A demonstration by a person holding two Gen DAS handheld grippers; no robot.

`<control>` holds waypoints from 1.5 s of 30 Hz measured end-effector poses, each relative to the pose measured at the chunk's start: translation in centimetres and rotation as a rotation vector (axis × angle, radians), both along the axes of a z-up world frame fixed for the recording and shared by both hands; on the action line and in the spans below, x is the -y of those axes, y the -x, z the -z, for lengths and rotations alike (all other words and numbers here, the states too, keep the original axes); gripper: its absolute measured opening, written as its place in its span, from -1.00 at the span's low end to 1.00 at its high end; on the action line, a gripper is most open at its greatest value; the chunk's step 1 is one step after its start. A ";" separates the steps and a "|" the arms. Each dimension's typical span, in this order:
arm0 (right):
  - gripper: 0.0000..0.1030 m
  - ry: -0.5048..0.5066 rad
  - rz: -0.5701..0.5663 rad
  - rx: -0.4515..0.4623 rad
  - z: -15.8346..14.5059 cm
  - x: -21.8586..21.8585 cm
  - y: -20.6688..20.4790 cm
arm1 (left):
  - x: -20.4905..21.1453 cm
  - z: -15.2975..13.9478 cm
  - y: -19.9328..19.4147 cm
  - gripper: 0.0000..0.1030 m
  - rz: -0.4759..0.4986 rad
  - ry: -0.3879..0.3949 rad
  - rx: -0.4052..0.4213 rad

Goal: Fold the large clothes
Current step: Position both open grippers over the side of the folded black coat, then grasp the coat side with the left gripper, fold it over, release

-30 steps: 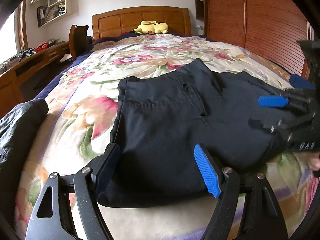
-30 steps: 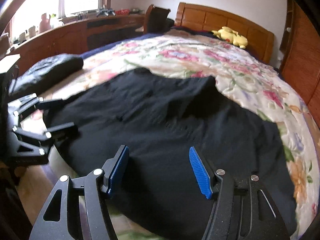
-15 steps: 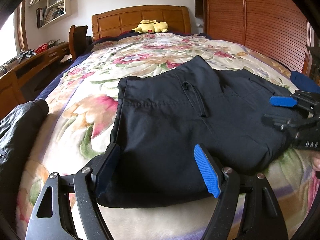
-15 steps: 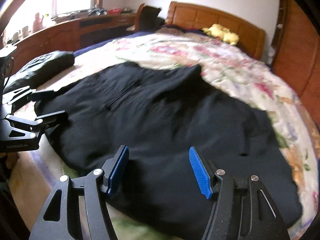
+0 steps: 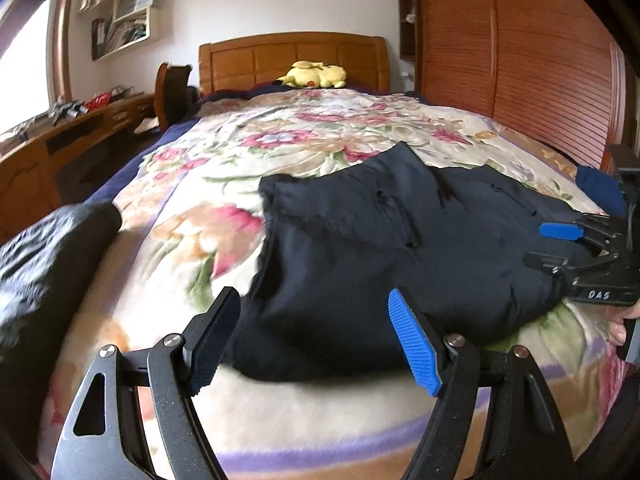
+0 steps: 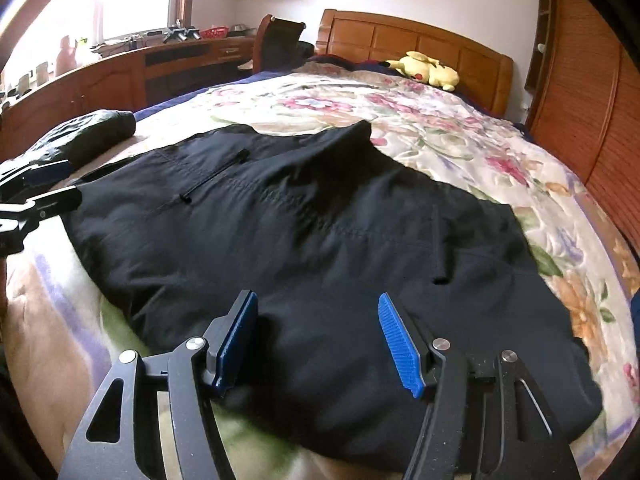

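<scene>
We held both grippers over a dark navy fabric garment [image 5: 360,248] that lay spread flat on the floral cream blanket [image 5: 280,140] of a wooden-framed bed, near its foot. In the left wrist view the left gripper [image 5: 316,336] stood at 6 o'clock, its jaws wide with nothing between them, the garment's near hem just past the blue ribbed pads [image 5: 416,344]. The right gripper [image 5: 554,246] came in from 3 o'clock in that view, above the garment's right side, with fingertips of a hand [image 5: 624,322] on its grip at the frame's edge.

In the right wrist view the right gripper's jaws were likewise wide and empty, poised above the garment's near edge, while the left gripper showed at 9 o'clock beside the garment's left edge. Whether either gripper touched the cloth we could not tell. A short zip or pocket slit [image 6: 214,178] ran across the garment toward 10 o'clock.

A crumpled black padded jacket [image 6: 84,136] lay on the blanket at the bed's left side, apart from the garment. A yellow plush toy [image 5: 314,74] rested against the orange-brown wooden headboard [image 5: 288,60] at 12 o'clock. A slatted wooden wardrobe [image 5: 520,60] stood at 2 o'clock, and a long wooden counter [image 6: 120,72] ran under the window at 10 o'clock.
</scene>
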State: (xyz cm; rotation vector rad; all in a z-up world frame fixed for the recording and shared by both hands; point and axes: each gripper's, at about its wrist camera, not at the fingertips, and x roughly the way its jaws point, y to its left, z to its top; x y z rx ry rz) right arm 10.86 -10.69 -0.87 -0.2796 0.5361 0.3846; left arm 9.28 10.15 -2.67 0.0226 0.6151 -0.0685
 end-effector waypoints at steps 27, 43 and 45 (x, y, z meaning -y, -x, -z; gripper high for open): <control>0.29 -0.006 0.067 -0.043 0.5 2.6 -1.8 | -2.7 2.9 0.0 0.50 -0.091 0.027 -0.094; 0.30 0.014 0.070 -0.034 0.8 2.4 -1.9 | -2.1 3.3 -1.2 0.14 -0.028 0.119 -0.153; 0.30 0.010 0.067 -0.033 0.8 2.6 -1.8 | -1.8 3.1 -1.2 -0.08 -0.013 0.113 -0.150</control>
